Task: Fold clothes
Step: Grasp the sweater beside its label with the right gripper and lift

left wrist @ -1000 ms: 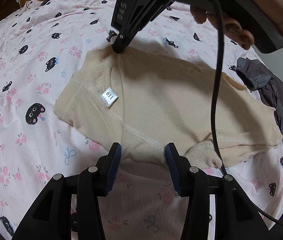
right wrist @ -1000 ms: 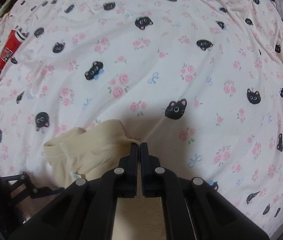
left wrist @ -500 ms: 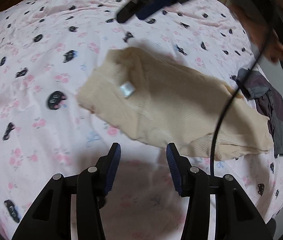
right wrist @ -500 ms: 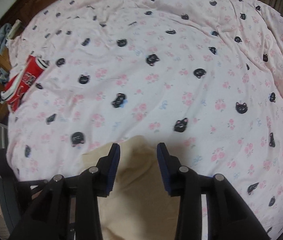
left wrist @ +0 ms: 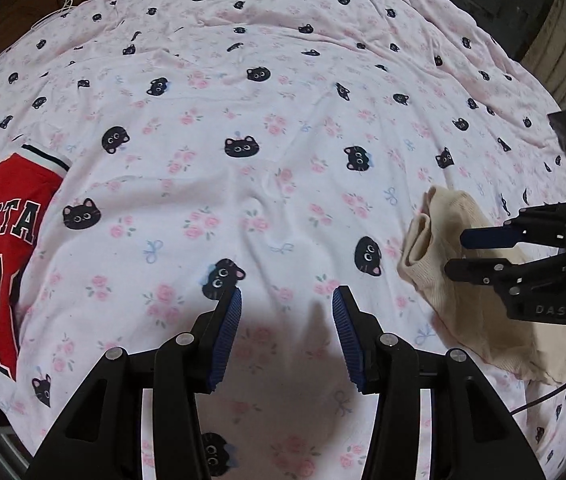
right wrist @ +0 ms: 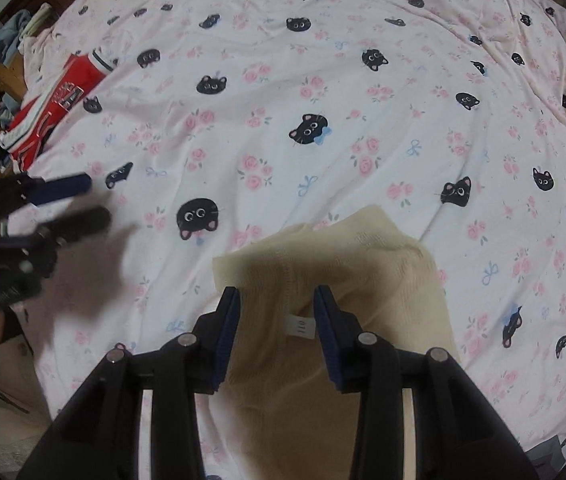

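Now both our claws stand open and hold nothing: the right claw [right wrist: 277,306] hangs above the cream garment [right wrist: 339,264] on the bed [right wrist: 363,92], the left claw [left wrist: 286,303] over bare sheet.

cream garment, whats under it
The cream garment lies on the cat-print bedsheet. Anything else beneath it is covered by the fabric.
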### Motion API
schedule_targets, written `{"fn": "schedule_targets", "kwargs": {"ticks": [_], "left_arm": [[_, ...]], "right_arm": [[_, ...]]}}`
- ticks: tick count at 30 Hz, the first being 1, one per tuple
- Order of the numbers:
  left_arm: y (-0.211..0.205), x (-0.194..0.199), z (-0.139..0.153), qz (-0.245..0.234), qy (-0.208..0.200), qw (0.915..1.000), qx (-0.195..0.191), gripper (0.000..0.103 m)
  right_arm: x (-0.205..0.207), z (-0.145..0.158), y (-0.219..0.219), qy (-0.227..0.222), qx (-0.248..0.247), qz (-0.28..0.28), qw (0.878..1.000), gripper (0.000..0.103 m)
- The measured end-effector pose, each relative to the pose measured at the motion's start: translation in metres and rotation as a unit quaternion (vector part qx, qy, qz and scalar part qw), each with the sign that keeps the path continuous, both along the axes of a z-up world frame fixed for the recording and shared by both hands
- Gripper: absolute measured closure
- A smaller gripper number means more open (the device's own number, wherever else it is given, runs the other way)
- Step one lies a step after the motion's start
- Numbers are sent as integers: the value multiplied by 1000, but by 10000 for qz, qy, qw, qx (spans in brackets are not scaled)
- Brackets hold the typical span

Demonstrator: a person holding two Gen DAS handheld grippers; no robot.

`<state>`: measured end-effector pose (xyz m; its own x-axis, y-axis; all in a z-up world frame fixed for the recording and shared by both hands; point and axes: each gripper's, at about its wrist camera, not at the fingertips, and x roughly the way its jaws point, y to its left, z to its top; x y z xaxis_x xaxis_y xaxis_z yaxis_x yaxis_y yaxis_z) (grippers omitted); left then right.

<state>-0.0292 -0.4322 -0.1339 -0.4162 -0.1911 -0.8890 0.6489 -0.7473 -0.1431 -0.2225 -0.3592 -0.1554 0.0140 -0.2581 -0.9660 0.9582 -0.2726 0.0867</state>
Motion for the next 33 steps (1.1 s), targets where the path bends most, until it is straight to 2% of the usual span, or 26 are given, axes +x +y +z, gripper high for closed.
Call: {"fn": "schedule_targets", "kwargs": {"ticks": [10, 15, 20, 33], "left_arm": [[-3, 1, 3, -103, 68, 9998, 125, 60], [-9, 2, 4, -24, 103, 9998, 155, 60], [-8, 1, 3, -43, 92, 9998, 158, 60], [-3, -1, 3, -104, 75, 9999, 115, 60]], "right_arm": [[-8, -33, -13, -138, 434, 59, 9989, 66], [-8, -43, -16, -333, 526, 114, 9980, 86], [0, -30, -12, -159, 487, 238, 9984, 91], [46, 7, 1, 162, 440, 832, 9954, 92]]}}
